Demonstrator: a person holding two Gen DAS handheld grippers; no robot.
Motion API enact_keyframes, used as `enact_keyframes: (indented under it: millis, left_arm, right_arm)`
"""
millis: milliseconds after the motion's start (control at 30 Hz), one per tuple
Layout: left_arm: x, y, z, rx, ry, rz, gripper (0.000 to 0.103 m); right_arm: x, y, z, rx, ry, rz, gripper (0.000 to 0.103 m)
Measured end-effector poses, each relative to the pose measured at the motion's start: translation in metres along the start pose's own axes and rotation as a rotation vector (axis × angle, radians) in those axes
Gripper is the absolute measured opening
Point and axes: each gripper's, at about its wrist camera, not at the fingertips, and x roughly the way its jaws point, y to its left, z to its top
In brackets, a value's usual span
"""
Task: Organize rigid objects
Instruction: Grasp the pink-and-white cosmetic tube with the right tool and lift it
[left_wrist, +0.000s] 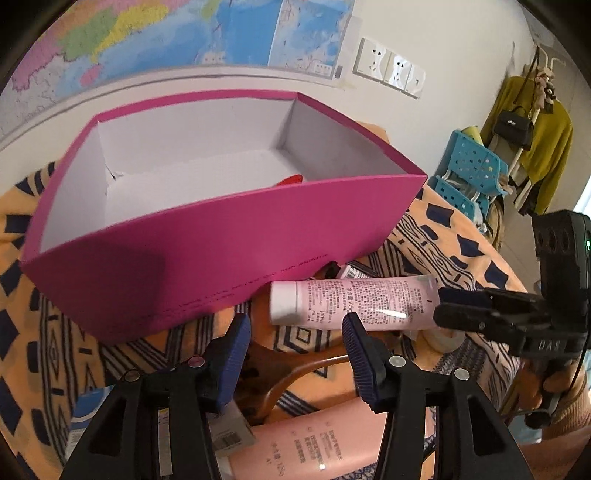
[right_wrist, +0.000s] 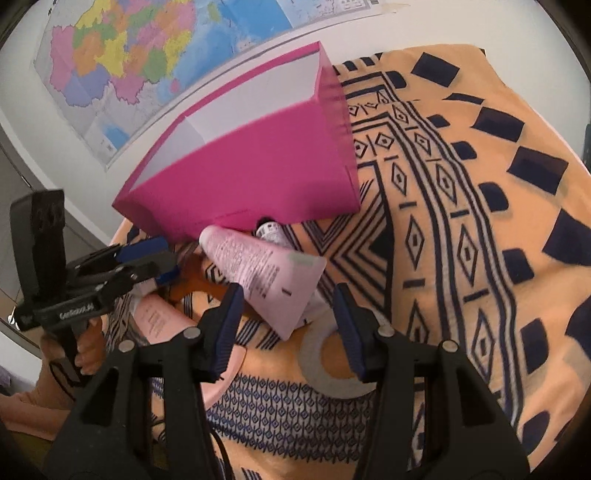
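An open magenta box (left_wrist: 229, 236), white inside, stands on the patterned cloth with something red (left_wrist: 291, 180) at its bottom. In front of it lies a pale pink tube (left_wrist: 354, 301) with a white cap. My left gripper (left_wrist: 295, 328) hovers open just short of the tube, with nothing between its fingers. My right gripper (right_wrist: 288, 302) is open over the tube's (right_wrist: 266, 273) flat end, its pads apart from it. A salmon bottle (left_wrist: 310, 443) lies under the left gripper. A small black-capped bottle (right_wrist: 271, 230) rests against the box (right_wrist: 258, 173).
A grey tape roll (right_wrist: 314, 369) lies under the right gripper. A brown wooden curved piece (left_wrist: 295, 373) sits by the salmon bottle. Orange patterned cloth (right_wrist: 480, 221) stretches right. Blue baskets (left_wrist: 469, 170) and hanging clothes stand beyond; a map covers the wall.
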Motion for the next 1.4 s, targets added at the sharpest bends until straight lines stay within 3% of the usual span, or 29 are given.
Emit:
enact_keyframes:
  millis: [367, 833, 967, 1133, 1400]
  left_arm:
    - [0.020, 0.000, 0.010, -0.017, 0.049, -0.044, 0.053]
    - [0.028, -0.005, 0.013, -0.008, 0.061, -0.051, 0.053]
    - [0.023, -0.013, 0.012, 0.003, 0.051, -0.102, 0.053]
    - [0.021, -0.023, 0.011, 0.037, 0.037, -0.052, 0.053]
    - [0.024, 0.003, 0.016, -0.008, 0.044, 0.004, 0.054]
  right_arm:
    - [0.005, 0.002, -0.003, -0.017, -0.006, -0.011, 0.038]
    - [0.008, 0.001, 0.001, -0.012, -0.013, -0.021, 0.032]
    - [0.006, 0.001, 0.002, -0.017, -0.018, -0.018, 0.025]
    - [0.006, 0.009, 0.004, -0.056, -0.027, -0.035, 0.021]
    - [0.010, -0.006, 0.003, 0.000, -0.009, -0.029, 0.020]
